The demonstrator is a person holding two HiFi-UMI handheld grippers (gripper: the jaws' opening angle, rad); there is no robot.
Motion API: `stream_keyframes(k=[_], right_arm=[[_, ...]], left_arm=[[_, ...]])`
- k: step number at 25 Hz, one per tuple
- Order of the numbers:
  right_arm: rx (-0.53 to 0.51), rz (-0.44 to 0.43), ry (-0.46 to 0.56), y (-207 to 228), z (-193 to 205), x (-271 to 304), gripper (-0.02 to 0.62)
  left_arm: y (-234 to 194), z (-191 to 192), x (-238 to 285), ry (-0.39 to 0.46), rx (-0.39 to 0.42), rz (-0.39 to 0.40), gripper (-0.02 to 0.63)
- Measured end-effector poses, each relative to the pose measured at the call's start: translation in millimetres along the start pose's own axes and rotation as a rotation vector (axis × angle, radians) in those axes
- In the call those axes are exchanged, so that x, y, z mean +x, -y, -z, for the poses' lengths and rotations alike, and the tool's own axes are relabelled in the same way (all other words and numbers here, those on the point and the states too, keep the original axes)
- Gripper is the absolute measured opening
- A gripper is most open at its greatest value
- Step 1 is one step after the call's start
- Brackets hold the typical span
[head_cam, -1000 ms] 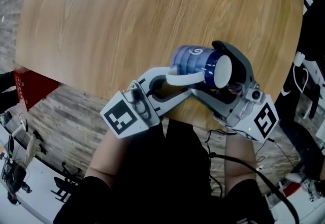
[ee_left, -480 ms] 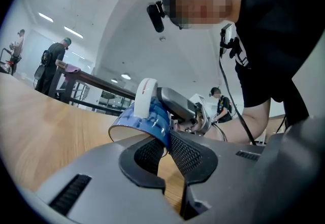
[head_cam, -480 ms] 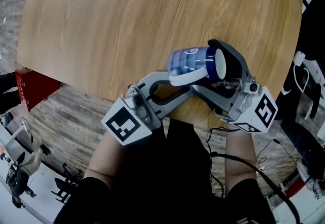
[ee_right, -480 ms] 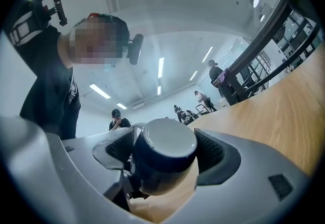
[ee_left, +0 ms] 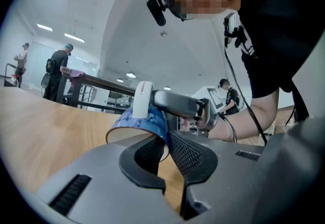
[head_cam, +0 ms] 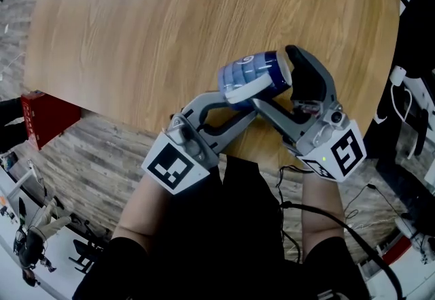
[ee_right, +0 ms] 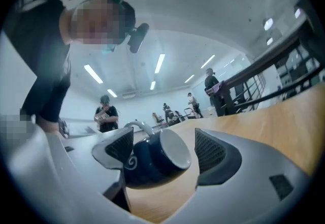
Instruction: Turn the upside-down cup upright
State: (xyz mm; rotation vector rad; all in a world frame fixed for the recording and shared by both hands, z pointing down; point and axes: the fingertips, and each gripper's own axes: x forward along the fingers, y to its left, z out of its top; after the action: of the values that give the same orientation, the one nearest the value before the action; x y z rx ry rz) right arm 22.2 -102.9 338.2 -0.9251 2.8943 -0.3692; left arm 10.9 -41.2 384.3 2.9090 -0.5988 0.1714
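Since a second ago the cup is rolling. Its white base, then openly facing the head camera, is now mostly tucking behind the far jaw of the right gripper. The whole cup is also sitting slightly farther in over the table from its near edge. The right gripper's marker cube is showing a different tilt than before.

The wooden table is filling most of the head view. Both grippers are reaching in over the table's near edge and meeting just inside it.

The left gripper is coming in from the table's near left. Its jaws have just been closing and are now pinching the cup's wall at the rim, one pad inside the mouth and the other outside against the blue glaze.

The right gripper is coming in from the table's near right with its jaws standing wide apart and the cup's bottom end lying between them. One pad is sitting right at the cup's side, though I cannot tell whether it is touching. The other pad is standing clear, so this gripper is gripping nothing.

The cup is lying on its side just inside the table's near edge, with its mouth facing the left gripper and its base facing the right one. Whether it is touching the tabletop I cannot tell. Its white handle is lying on the side toward the table's near edge. Inside the mouth, the left gripper's inner pad is pressing against the pale wall.
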Motion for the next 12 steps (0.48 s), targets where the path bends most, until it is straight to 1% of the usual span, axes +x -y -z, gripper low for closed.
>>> stream_keyframes(k=[2, 4, 7, 9, 12], right_arm=[[-0.059, 0.038, -0.023, 4, 0, 1, 0.32], [-0.08, 0.045, -0.037, 4, 2, 1, 0.319], [-0.129, 0.061, -0.067, 4, 5, 0, 0.319], [-0.189, 0.08, -0.103, 2, 8, -2, 0.319], [-0.322, 0.103, -0.176, 1, 10, -6, 0.319]], left_arm=[[-4, 3, -2, -0.023, 0.018, -0.022, 0.04], [-8, 4, -4, -0.039, 0.03, -0.046, 0.038], [-13, 3, -2, -0.057, 0.073, -0.085, 0.038], [-16, 4, -2, -0.088, 0.099, -0.096, 0.038], [-20, 6, -2, -0.167, 0.129, -0.098, 0.038]])
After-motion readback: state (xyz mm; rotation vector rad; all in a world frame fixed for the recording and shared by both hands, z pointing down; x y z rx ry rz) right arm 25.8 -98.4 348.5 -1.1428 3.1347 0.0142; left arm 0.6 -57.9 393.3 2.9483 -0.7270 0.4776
